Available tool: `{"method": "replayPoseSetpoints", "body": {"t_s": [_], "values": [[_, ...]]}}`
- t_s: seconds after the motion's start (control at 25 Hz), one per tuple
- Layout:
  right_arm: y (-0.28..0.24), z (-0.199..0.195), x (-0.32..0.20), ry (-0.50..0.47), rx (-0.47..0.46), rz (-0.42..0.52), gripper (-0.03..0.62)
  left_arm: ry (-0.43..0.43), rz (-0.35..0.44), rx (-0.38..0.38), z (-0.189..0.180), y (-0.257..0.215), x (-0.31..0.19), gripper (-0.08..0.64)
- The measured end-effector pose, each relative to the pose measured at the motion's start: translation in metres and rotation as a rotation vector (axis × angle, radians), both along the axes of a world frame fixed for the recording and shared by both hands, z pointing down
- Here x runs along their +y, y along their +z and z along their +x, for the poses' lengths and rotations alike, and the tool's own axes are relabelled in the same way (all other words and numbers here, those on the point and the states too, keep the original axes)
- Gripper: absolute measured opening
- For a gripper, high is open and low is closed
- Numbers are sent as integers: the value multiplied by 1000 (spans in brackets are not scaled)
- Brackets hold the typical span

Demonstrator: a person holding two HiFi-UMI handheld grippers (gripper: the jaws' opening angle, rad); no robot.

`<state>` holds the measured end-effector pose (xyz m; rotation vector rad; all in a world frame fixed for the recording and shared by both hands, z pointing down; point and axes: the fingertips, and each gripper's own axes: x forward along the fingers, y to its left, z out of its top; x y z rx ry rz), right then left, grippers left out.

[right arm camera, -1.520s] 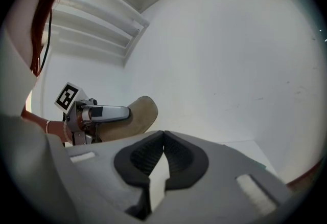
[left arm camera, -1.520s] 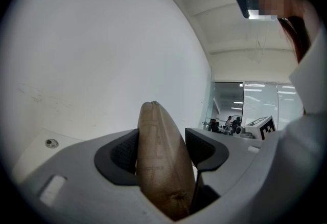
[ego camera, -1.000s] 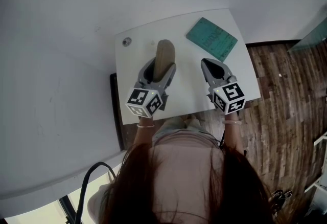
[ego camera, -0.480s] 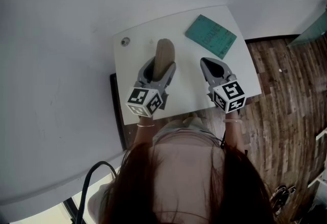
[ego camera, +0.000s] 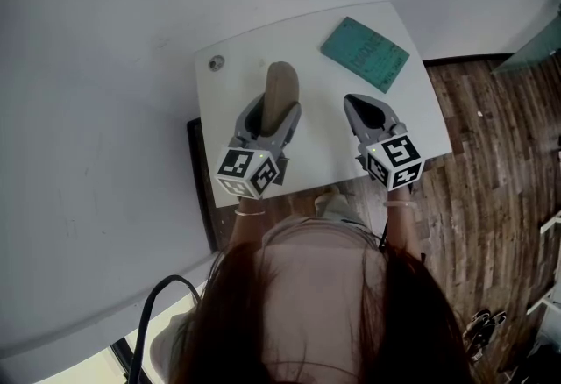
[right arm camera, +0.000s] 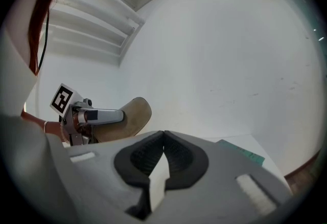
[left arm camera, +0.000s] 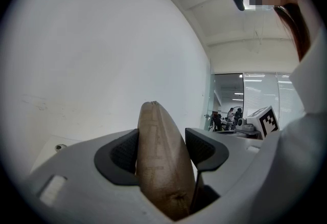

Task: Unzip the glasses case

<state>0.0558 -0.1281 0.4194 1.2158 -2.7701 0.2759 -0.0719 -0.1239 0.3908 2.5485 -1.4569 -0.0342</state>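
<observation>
A tan glasses case stands on edge between the jaws of my left gripper, its far end sticking out past the fingertips over the white table. In the left gripper view both dark pads press the tan glasses case on its two sides, so my left gripper is shut on it. My right gripper hovers to the right of the case, apart from it, jaws shut with nothing between them. The right gripper view shows the tan glasses case at its left, beyond my right gripper. No zipper pull is visible.
A teal booklet lies at the table's back right corner. A small round metal fitting sits at the back left. A white wall runs behind and left; wood floor lies to the right. A dark cable hangs at lower left.
Both grippers and the case keep their places; only the head view has shifted slightly.
</observation>
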Motion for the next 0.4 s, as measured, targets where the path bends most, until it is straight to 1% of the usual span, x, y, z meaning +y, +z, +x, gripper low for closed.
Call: {"method": "replayPoseSetpoints", "body": {"t_s": [0.4], "values": [[1,-16,27,1,26,-6,3,-4,-2,19,-19,1,28,285]]}}
